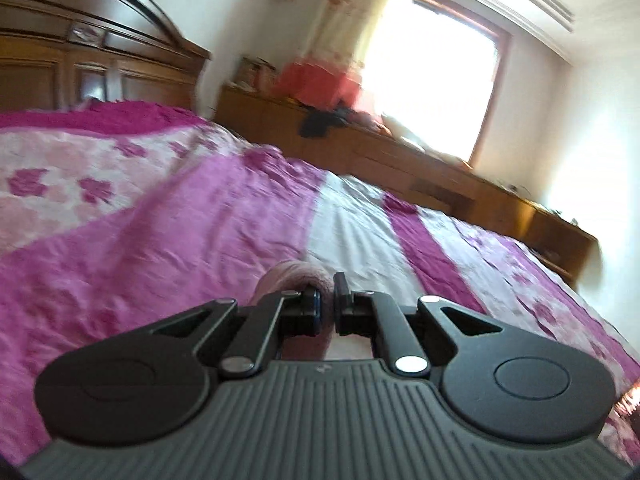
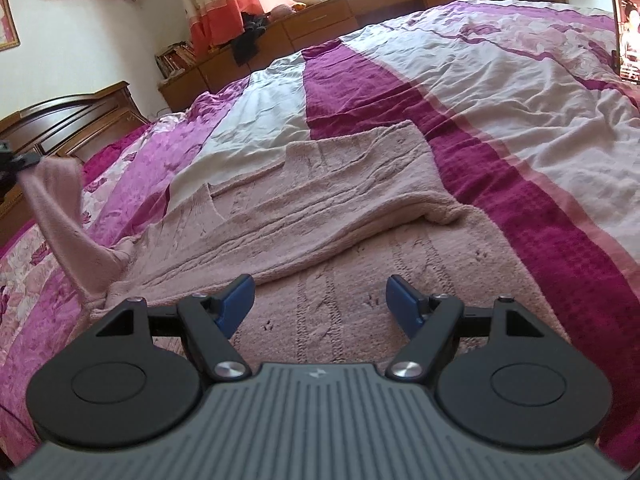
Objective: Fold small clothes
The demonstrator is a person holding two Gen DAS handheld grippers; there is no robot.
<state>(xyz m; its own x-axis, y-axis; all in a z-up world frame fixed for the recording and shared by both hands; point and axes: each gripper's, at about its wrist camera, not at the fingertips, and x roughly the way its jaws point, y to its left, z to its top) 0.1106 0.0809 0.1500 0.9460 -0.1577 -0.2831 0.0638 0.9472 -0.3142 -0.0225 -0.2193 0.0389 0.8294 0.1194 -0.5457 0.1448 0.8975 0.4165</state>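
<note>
Two hand-held grippers work over a bed. The left hand-held gripper is clamped on a sleeve of the dusty-pink cable-knit sweater, lifting it clear of the bed, probably to carry it across the body for a fold. The right hand-held gripper hovers low over the sweater's hem, blue-padded fingers wide apart, gripping nothing. The sweater lies partly folded on the magenta, pink and white floral bedspread. Beyond, a long wooden cabinet runs under a bright window.
</note>
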